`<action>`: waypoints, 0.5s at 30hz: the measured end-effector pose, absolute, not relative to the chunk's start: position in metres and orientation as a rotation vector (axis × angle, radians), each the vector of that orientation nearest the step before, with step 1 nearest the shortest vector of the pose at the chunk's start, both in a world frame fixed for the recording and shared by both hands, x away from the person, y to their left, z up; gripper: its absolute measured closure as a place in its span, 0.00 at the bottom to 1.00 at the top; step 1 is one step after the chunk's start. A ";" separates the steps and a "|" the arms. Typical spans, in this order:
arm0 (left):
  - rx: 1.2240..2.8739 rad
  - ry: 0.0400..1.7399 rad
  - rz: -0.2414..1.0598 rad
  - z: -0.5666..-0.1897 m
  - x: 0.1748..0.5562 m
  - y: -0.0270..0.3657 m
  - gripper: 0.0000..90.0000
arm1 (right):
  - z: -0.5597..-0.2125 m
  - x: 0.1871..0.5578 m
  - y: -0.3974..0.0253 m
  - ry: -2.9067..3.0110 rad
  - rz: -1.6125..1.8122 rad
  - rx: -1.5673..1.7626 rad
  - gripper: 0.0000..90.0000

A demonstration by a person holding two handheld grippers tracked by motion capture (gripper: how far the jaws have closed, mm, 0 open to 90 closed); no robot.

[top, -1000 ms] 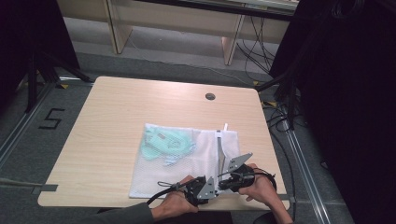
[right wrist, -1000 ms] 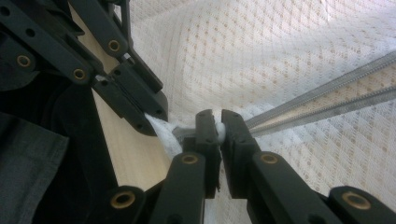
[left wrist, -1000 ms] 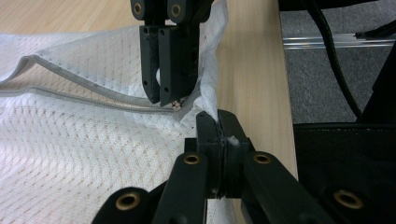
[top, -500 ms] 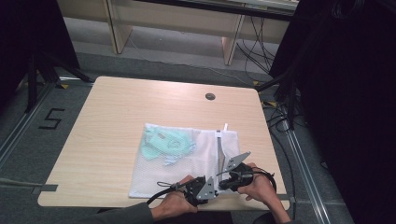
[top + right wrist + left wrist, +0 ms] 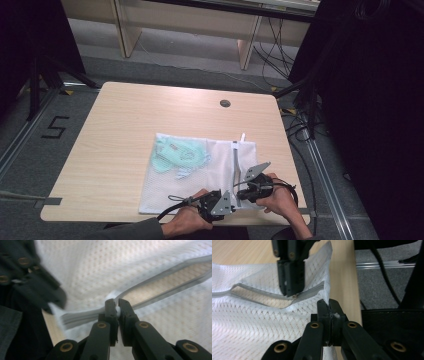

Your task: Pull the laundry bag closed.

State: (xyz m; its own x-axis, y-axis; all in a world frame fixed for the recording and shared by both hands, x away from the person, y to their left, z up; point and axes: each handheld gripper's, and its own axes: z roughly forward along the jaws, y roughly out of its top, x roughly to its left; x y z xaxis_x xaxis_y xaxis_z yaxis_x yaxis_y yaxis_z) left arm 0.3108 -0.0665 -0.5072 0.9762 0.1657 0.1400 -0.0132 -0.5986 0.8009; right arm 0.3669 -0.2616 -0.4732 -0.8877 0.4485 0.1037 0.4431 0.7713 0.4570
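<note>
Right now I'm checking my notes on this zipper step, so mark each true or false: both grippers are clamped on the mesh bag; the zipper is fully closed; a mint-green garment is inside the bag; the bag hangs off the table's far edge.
1. Both grippers are clamped on the mesh bag. True: the left gripper pinches the mesh at the bag's edge, and the right gripper is shut at the zipper.
2. The zipper is fully closed. False: it gapes, with the table's wood showing through.
3. A mint-green garment is inside. True.
4. The bag hangs off the far edge. False: it lies at the table's near edge.
</note>
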 end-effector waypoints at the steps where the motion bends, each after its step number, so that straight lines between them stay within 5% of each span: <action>1: 2.208 0.092 0.255 -0.507 0.312 -0.066 0.99 | -0.474 0.369 -0.263 2.938 0.775 0.726 0.97; 15: 2.208 0.141 0.211 -0.510 0.315 -0.064 0.99 | -0.474 0.379 -0.257 2.913 0.774 0.656 0.97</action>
State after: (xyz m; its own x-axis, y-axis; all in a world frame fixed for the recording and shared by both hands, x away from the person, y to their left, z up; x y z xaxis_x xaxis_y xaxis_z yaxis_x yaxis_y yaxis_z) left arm 0.3152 -0.0643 -0.5100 0.9790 0.1767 0.1012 0.0257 -0.6002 0.7994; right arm 0.3794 -0.2568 -0.4738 -0.9079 0.4158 0.0526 0.3870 0.7837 0.4859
